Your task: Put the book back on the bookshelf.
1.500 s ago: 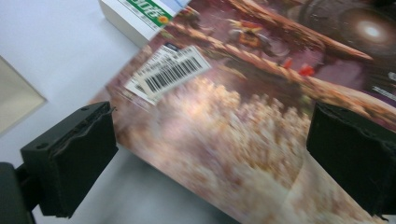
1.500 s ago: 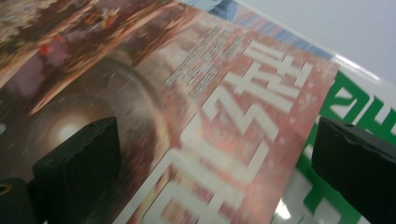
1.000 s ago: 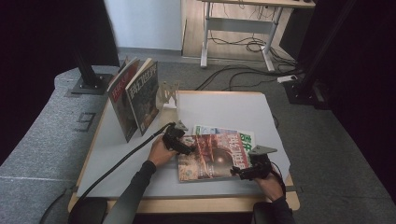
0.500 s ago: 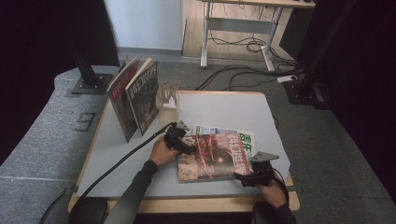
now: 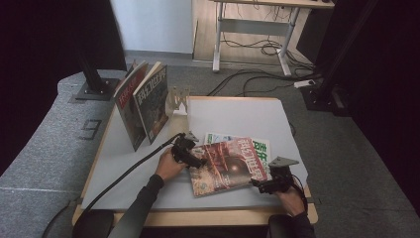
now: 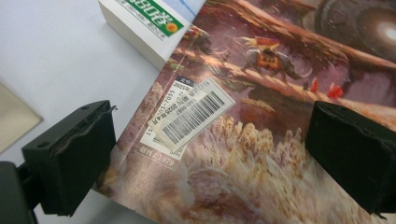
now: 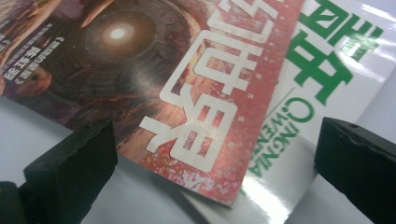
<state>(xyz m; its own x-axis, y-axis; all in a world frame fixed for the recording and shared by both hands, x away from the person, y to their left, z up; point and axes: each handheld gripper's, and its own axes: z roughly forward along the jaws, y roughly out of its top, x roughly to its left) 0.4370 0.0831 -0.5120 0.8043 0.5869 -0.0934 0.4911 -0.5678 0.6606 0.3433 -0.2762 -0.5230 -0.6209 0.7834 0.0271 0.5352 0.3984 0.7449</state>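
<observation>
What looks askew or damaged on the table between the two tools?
The red magazine lies crooked on the white-and-green book, their edges not lined up. In the left gripper view, its barcode sticker sits tilted and overlaps another label. Nothing looks torn or spilled.

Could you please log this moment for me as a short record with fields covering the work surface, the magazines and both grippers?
Surface: pale wooden-edged table
Top item: red glossy magazine with fantasy cover art, lying flat, overlapping the item beneath
Beneath: white book with green lettering, flat
Standing: two upright magazines at table's far left
Left gripper: open, jaws straddling the red magazine's barcode corner
Right gripper: open, at its title corner
</observation>
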